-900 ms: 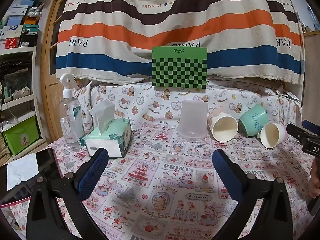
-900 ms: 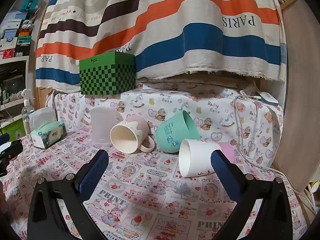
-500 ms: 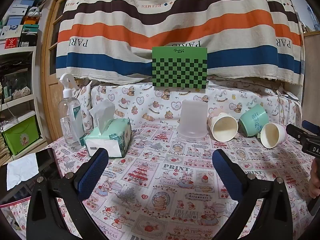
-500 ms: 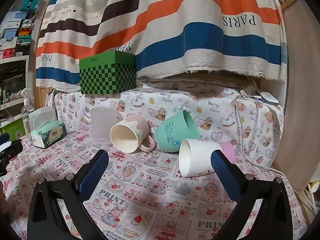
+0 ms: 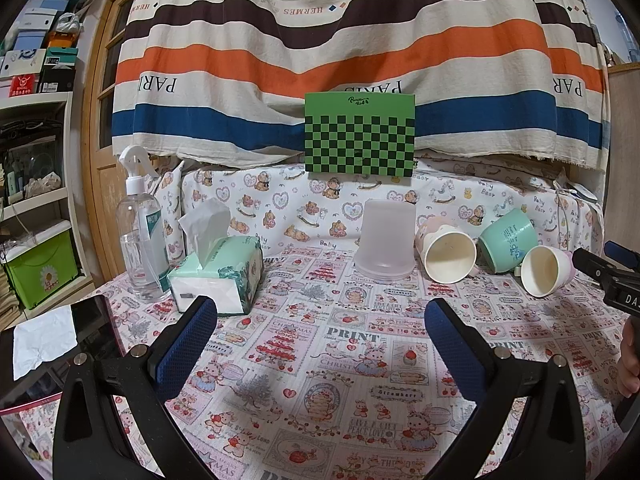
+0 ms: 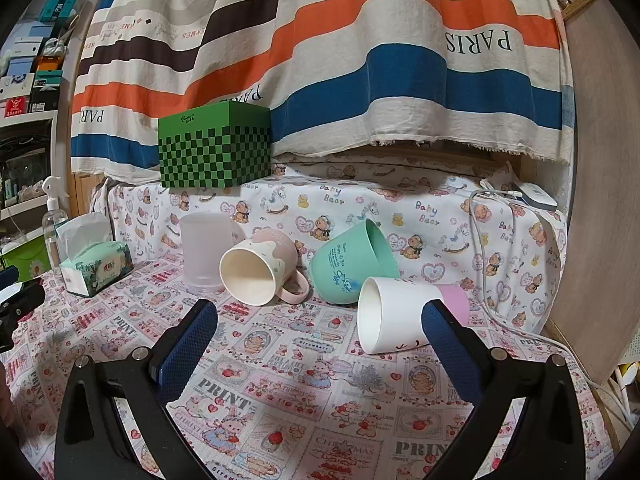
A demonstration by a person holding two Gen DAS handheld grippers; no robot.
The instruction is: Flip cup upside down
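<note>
The box (image 6: 215,147) was green-black checkered, the curtain (image 6: 320,60) striped orange, blue, brown and beige, the mug (image 6: 260,270) pink-cream, the cup (image 6: 352,266) teal.

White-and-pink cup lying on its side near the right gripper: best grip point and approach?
Probably the wall of the white-and-pink cup, just behind the rim, one finger inside the mouth and one outside. It lies on its side with the open mouth facing the right hand-held gripper, whose jaws are open, so come straight in from the front. The teal cup sits close behind it, which crowds a grasp from the rear.

Right hand-held gripper (image 6: 320,318) gapes wide — white cup (image 6: 390,314) lying sideways between its fingers.
</note>
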